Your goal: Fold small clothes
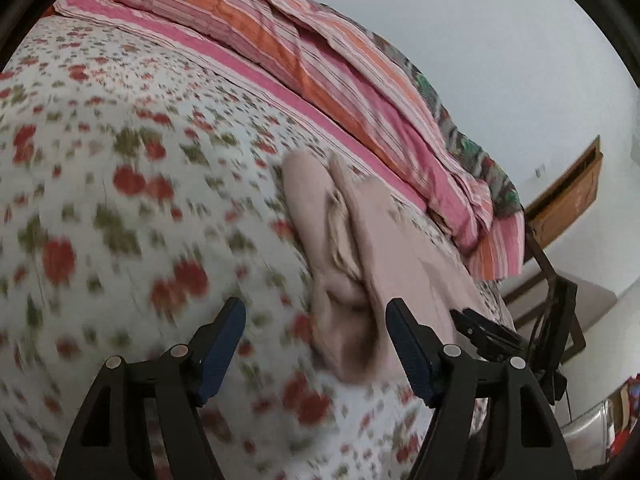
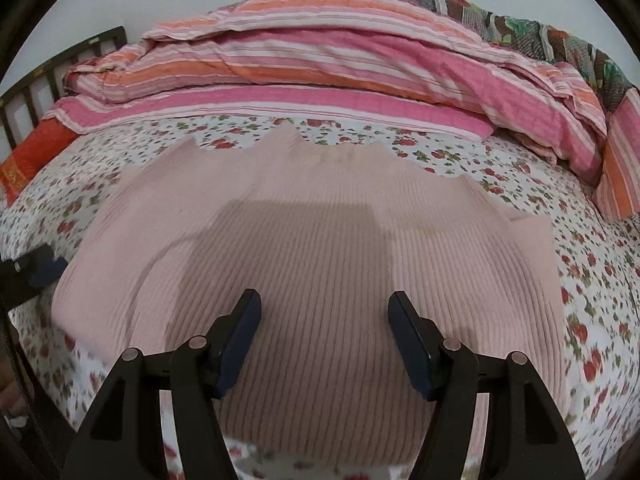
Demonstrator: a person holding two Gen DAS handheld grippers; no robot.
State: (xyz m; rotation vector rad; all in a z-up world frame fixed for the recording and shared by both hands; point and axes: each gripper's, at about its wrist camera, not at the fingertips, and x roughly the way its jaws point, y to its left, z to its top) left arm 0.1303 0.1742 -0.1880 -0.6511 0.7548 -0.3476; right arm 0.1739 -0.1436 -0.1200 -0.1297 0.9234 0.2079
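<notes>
A pale pink ribbed garment [image 2: 320, 220] lies spread flat on the floral bedsheet [image 2: 580, 260]. My right gripper [image 2: 325, 298] hovers open over its near half, with nothing between the fingers. In the left wrist view the same garment [image 1: 360, 220] is seen from its side edge, where folds of cloth bunch up. My left gripper [image 1: 314, 308] is open just short of that edge, and its pads do not touch the cloth. Part of the right gripper [image 1: 480, 326] shows beyond the garment. The left gripper [image 2: 40, 270] shows at the garment's left edge.
A pink and orange striped quilt [image 2: 340, 64] is heaped along the far side of the bed, with a patterned blanket [image 2: 520, 24] behind it. A dark slatted headboard [image 2: 52, 68] and a red pillow [image 2: 36, 148] are at the far left. Wooden furniture [image 1: 568, 196] stands by the wall.
</notes>
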